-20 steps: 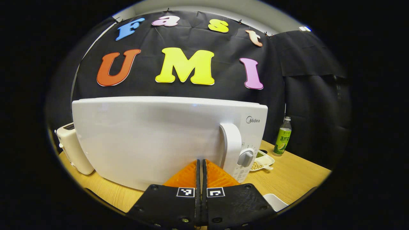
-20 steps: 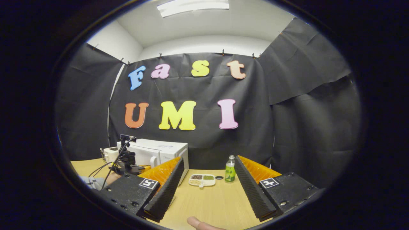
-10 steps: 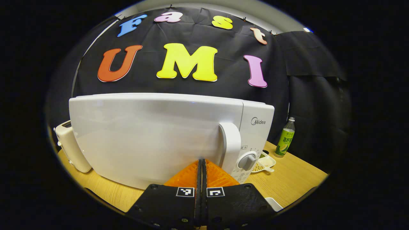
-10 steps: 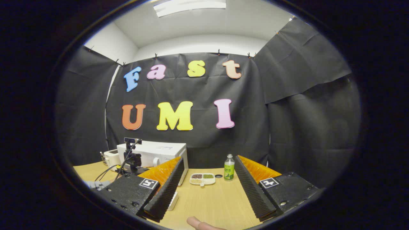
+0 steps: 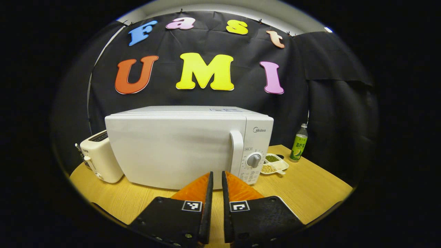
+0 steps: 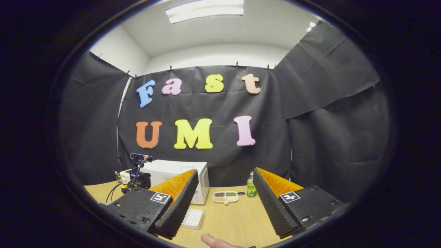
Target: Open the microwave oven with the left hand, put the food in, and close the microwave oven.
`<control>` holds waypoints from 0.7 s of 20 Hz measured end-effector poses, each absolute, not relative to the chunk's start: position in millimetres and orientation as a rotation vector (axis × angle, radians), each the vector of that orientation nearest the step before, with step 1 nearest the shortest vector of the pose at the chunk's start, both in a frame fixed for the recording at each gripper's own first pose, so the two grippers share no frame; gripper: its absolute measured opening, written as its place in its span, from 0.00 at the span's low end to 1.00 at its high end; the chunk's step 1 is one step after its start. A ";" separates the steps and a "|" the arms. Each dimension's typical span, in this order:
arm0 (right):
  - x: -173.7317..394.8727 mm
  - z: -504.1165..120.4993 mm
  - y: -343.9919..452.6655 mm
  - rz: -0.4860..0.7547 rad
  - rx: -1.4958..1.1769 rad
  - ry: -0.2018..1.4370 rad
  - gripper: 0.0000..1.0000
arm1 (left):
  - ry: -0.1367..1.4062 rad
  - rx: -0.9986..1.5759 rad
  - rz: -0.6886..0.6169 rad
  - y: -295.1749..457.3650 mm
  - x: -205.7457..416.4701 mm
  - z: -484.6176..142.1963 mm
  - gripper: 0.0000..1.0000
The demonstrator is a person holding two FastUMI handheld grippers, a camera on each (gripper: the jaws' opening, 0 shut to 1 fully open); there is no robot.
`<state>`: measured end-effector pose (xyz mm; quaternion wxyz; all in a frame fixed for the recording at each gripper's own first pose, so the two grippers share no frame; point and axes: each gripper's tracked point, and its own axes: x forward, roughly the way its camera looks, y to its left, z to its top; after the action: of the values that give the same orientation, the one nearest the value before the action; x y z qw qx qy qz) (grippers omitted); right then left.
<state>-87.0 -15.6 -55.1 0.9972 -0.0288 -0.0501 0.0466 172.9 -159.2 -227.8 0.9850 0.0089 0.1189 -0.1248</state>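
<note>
Left gripper view looks over the left gripper [image 5: 215,177], whose two fingers stand almost together with only a thin gap between them and nothing inside it. Just behind the fingertips, not touching them, stands the white microwave oven [image 5: 179,144] on the wooden table [image 5: 310,186], and its door is closed. The vertical door handle [image 5: 237,148] is a little to the right of the gripper, and beside it is the round knob [image 5: 254,160]. Left of the oven stands a cream toaster [image 5: 98,155], very near its side. Right of the oven lies a small divided dish [image 5: 274,163] with beans in it, and behind this dish stands a green bottle [image 5: 298,144] upright. In the right gripper view, the right gripper [image 6: 224,191] has its fingers wide apart and holds nothing. Between them, farther off on the table, the same dish and bottle are seen, and a small white ridged object [image 6: 193,218] lies near the left finger. A fingertip [image 6: 213,240] of the person shows at the bottom edge.
</note>
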 end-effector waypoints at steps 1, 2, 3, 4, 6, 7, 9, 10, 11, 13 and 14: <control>-91.7 -52.2 -11.5 0.093 -0.062 -0.108 1.00 | 0.243 0.013 -0.245 -154.1 164.1 -224.5 0.28; -95.8 -49.7 -5.9 0.098 -0.065 -0.116 1.00 | 0.248 0.011 -0.235 -147.5 155.0 -220.3 0.39; -98.8 -48.1 -0.4 0.105 -0.067 -0.120 1.00 | 0.247 0.009 -0.219 -139.9 145.4 -216.5 0.51; -101.9 -47.5 2.7 0.107 -0.064 -0.122 1.00 | 0.239 0.013 -0.206 -133.8 136.3 -209.8 0.79; -108.2 -44.1 10.3 0.114 -0.055 -0.127 1.00 | 0.212 0.048 -0.164 -119.8 123.7 -198.0 0.91; -111.1 -42.5 14.3 0.118 -0.051 -0.129 1.00 | 0.198 0.057 -0.141 -111.3 116.9 -190.8 0.78; -115.4 -41.0 17.4 0.119 -0.042 -0.128 1.00 | 0.178 0.027 -0.142 -108.4 101.6 -174.0 0.93; -116.5 -39.2 17.2 0.112 -0.039 -0.130 1.00 | 0.165 0.012 -0.155 -110.9 94.8 -163.6 0.81; -116.9 -38.3 15.8 0.104 -0.036 -0.132 1.00 | 0.150 0.013 -0.159 -109.5 87.5 -153.2 0.94; -118.6 -37.1 18.6 0.108 -0.037 -0.132 1.00 | 0.124 0.026 -0.148 -105.1 74.1 -132.1 0.96; -120.3 -35.9 18.9 0.107 -0.031 -0.130 1.00 | 0.114 0.029 -0.146 -104.5 65.7 -121.9 0.84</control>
<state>-120.3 18.9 -35.9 0.9963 -0.0157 -0.0650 0.0533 65.7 -104.5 -121.9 0.9956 0.0144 0.0571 -0.0727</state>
